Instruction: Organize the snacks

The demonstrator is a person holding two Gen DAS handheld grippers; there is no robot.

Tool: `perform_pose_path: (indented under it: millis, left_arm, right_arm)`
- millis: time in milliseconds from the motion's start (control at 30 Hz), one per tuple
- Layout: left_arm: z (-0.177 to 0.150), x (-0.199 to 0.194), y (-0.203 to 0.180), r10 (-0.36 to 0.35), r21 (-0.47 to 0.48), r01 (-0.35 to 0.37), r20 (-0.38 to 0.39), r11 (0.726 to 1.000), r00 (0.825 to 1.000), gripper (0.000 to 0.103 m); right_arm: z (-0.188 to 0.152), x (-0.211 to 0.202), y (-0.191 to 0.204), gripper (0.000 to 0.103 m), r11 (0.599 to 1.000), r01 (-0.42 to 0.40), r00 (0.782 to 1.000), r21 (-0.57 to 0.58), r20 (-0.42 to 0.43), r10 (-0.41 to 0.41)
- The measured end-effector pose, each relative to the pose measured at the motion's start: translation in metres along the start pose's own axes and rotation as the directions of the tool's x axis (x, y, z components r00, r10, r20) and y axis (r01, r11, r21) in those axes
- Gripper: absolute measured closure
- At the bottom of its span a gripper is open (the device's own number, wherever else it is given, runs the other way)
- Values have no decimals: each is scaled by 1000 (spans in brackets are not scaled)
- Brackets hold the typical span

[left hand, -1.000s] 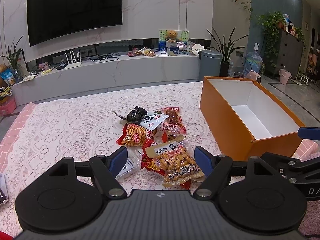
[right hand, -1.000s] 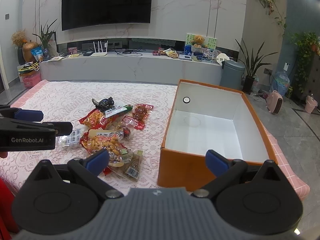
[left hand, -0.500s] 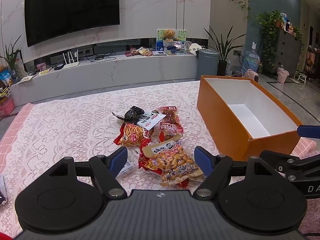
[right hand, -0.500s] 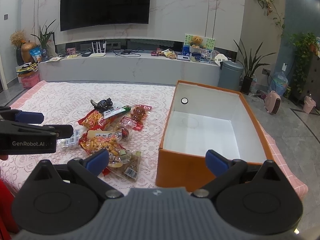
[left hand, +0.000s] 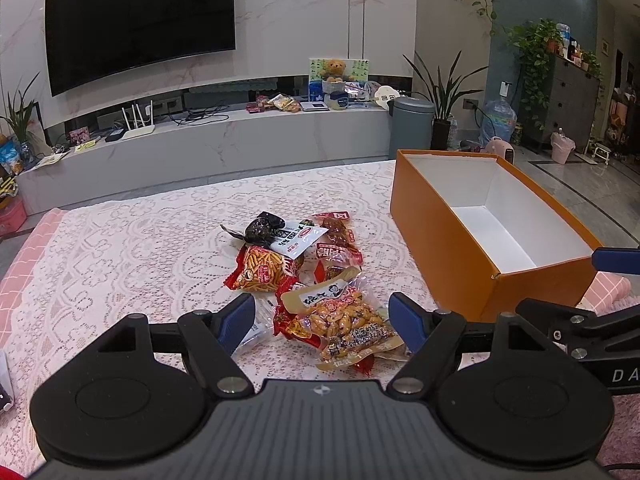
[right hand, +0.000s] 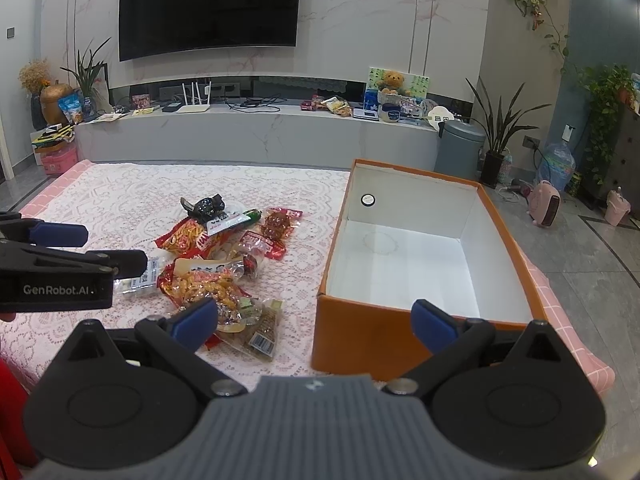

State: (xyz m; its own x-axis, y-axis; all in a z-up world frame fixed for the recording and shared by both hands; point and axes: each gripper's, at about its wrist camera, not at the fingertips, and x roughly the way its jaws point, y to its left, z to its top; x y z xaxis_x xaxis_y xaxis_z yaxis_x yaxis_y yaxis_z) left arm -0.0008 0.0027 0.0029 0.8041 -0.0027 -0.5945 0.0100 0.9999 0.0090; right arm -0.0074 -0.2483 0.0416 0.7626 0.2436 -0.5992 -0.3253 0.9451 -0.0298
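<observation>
A pile of snack packets (left hand: 304, 280) lies on the lace-covered table; it also shows in the right wrist view (right hand: 224, 256). An empty orange box (left hand: 452, 248) with a white inside stands to its right, also in the right wrist view (right hand: 384, 336). My left gripper (left hand: 322, 320) is open and empty, just above the near end of the pile, over a clear peanut packet (left hand: 344, 320). My right gripper (right hand: 314, 320) is open and empty, in front of the box's near left corner.
The pink lace tablecloth (left hand: 120, 248) covers the table. Behind it run a long grey TV ledge (left hand: 224, 140), a grey bin (left hand: 412, 128) and potted plants (left hand: 444, 92). The floor drops off right of the box (right hand: 592, 264).
Both grippers have shifted slightly, so the snacks and box sit a little lower and nearer in view. Both stay open and empty.
</observation>
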Motion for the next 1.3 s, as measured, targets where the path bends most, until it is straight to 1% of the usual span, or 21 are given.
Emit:
perform_pose_path:
  millis: [900,1200,1300]
  left_arm:
    - [0,0,0,0,-1,0,0,1000,1000,14]
    - [-1,-2,-1,-2,-2,2,-3,1000,1000,14]
    - [-2,0,0,-3,0,3,-16,1000,1000,14]
  right_arm:
    - [-1,0,-1,3,1000,3,1000,6,-4,-3]
    - [-2,1,0,3,1000,8,1000,7,-22,-7]
    - [-2,2,0,3,1000,6,1000,10,-27,-6]
